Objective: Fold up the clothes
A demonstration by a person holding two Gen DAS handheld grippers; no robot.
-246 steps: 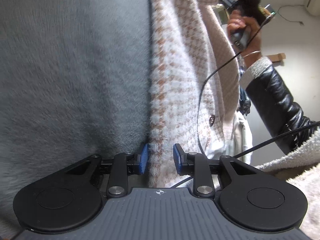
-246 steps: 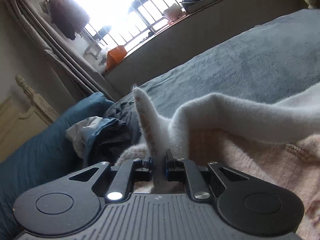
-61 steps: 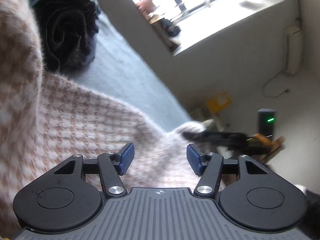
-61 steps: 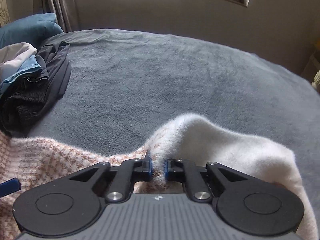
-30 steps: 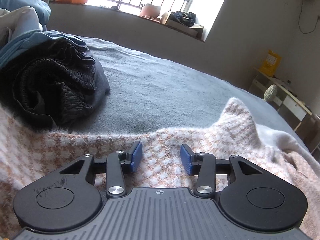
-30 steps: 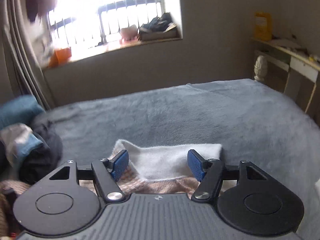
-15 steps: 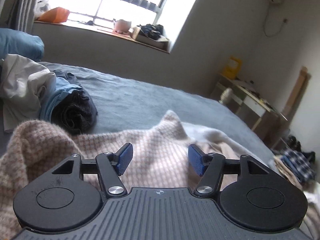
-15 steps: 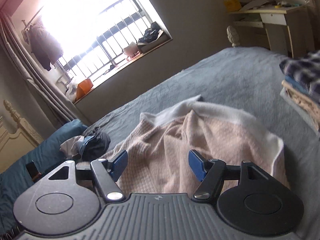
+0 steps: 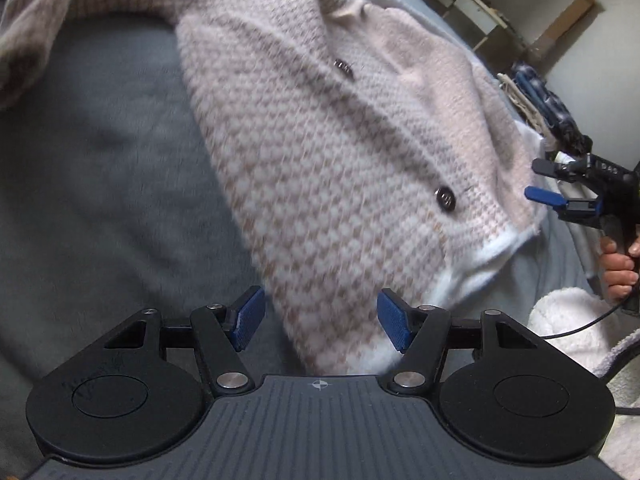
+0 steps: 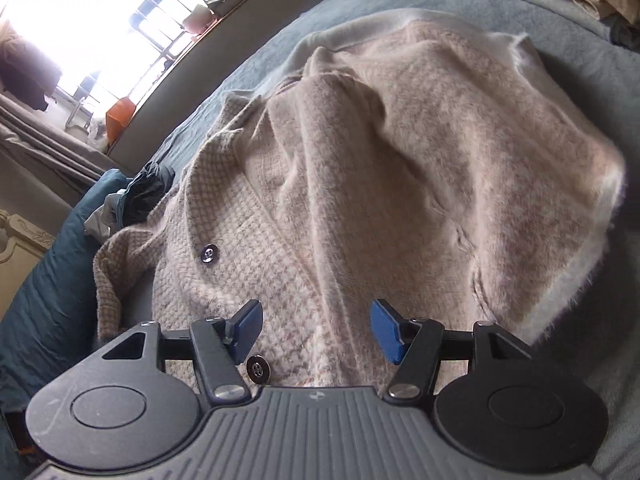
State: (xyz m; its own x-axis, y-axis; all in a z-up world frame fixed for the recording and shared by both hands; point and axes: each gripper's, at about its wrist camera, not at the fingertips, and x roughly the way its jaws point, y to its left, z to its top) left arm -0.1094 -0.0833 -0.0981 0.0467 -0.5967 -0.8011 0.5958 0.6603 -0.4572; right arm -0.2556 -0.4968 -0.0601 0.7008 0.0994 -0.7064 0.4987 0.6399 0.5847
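Left claw [image 9: 320, 320] spread, empty, over the near hem of the houndstooth cardigan [image 9: 340, 152]; right claw [image 10: 316, 330] spread too, jaws just narrowed slightly, pinching nothing. Cardigan sprawled rumpled on the grey bed [image 9: 100, 180], one sleeve [image 9: 36, 36] flung aside. Best to pinch hem corners low, pull taut, smooth wrinkles first, then fold.
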